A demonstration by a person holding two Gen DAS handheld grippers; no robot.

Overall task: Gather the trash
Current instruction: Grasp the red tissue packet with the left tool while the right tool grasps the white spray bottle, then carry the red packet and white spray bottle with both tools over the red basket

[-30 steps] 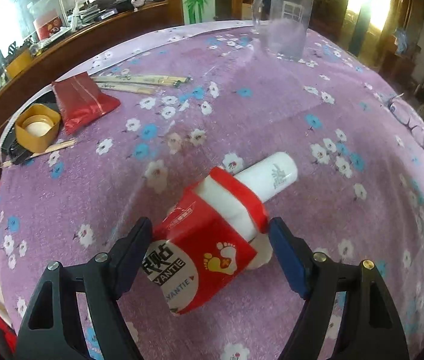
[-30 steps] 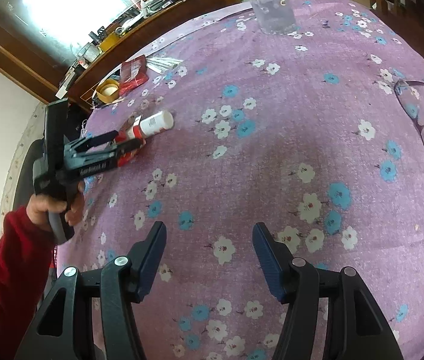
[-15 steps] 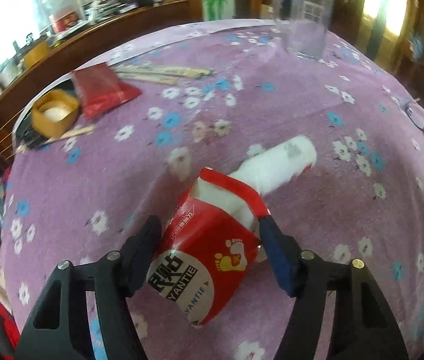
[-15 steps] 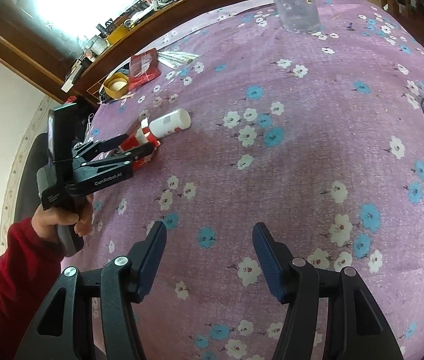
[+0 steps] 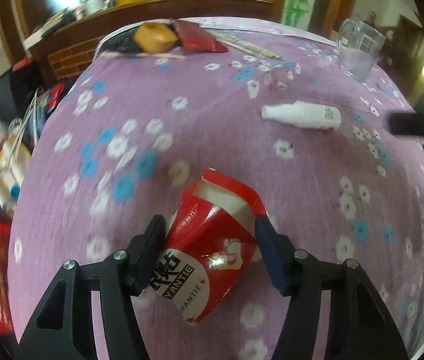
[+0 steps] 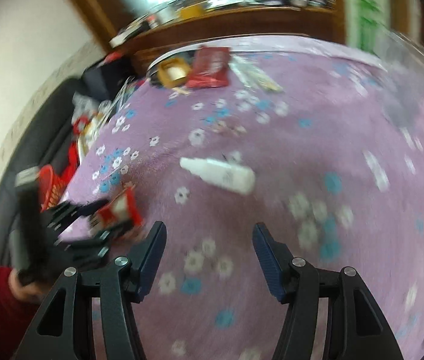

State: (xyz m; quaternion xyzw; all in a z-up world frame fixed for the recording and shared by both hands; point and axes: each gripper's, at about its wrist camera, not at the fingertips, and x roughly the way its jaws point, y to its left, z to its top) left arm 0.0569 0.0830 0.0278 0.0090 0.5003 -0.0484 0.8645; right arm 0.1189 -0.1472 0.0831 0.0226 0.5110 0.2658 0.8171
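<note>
Crumpled red cardboard carton (image 5: 212, 246), empty, open mouth pointed away: lodged between the closing jaws of the left gripper (image 5: 210, 247), pads pressed on both flanks, near the table's (image 5: 302, 198) left edge. Right gripper (image 6: 209, 255): parted, nothing between, farther off.

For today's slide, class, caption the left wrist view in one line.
Left gripper closing on a red carton, white bottle lying beyond on the floral tablecloth.
</note>
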